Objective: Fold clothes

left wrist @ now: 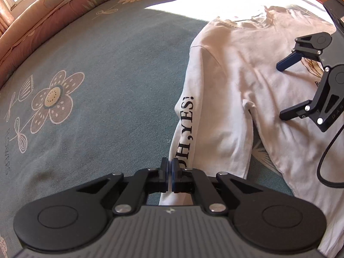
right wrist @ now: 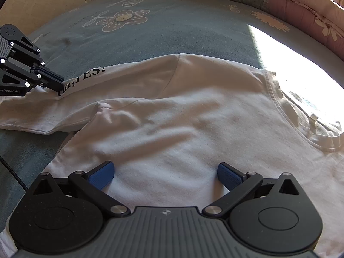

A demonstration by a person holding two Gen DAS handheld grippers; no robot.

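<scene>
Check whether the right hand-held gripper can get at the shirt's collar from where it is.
Probably yes: the right hand-held gripper is open over the shirt, and nothing lies between it and the collar.

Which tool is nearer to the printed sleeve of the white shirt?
Left. The left tool is shut on the printed sleeve near the lettering; the right tool is open over the white shirt body, away from that sleeve.
</scene>
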